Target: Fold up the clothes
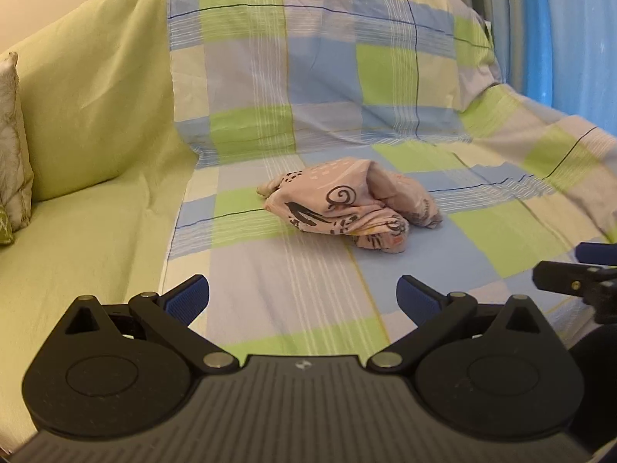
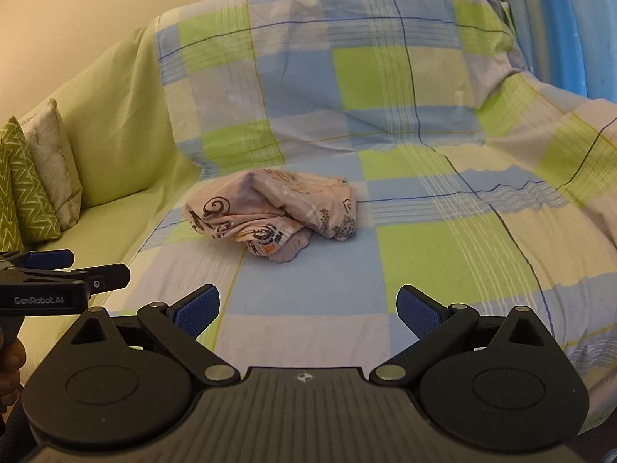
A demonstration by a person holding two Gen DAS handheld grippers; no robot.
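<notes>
we see the pink printed garment (image 1: 351, 204) lying in a loose, rumpled heap on the seat of the sofa (image 1: 96, 88), on top of the checked sheet (image 1: 320, 77) that is draped over the backrest and seat. it is bunched with layers tucked under one another, not flat and not squared into a neat packet, so we judge the folding is not finished as it lies. from the heap alone we cannot make out a sleeve, collar or hem, so we cannot say what kind of garment it is.

our left gripper (image 1: 302, 297) hangs short of the garment with its jaws spread wide and nothing between them. our right gripper (image 2: 308, 306) is held the same way: jaws wide apart, empty, low over the sheet and a little back from the heap. each shows at the edge of the other's view, so we are holding them side by side, both facing the garment, which suits a two-handed approach from the near side.

the sheet gives a broad, fairly smooth surface, likely why the garment sits mid-seat, away from the cushions (image 2: 34, 181) at the left end. thin cloth like this will sag and slip, so we would want two well-separated edges before spreading it.
</notes>
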